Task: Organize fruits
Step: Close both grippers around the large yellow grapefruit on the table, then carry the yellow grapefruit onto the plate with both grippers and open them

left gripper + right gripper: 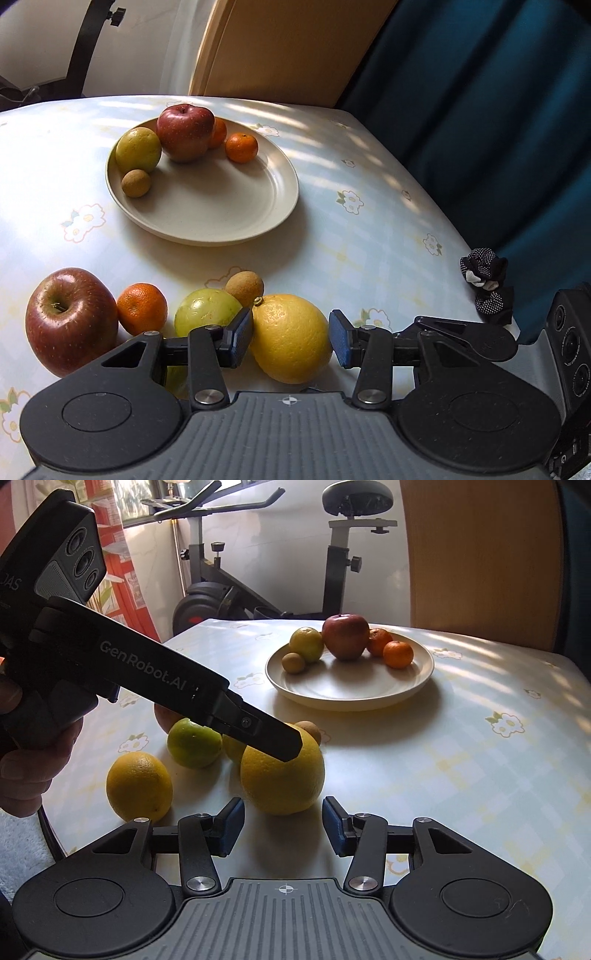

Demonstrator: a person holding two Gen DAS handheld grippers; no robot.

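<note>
I am bringing the left tongs [291,334] around the big yellow orange [291,338], which is sitting on the table [388,229] at the near end of a loose row of fruit; the pads are standing on either side of it, the left pad looking to be touching the skin and the right pad just clear, so I am not yet judging it gripped. The green citrus [207,310] and a small brown fruit [244,287] are lying right against that left pad, and I am worrying that closing will shove them and send the tangerine [142,308] and red apple [70,319] rolling. The orange is round and wide, so a shallow pinch could squirt it forward toward the plate [236,206], which is already carrying five fruits at its far side. My right tongs [283,825] are hovering partly open and empty just behind the same orange, near enough to be clipping the left ones if I am lifting carelessly
</note>
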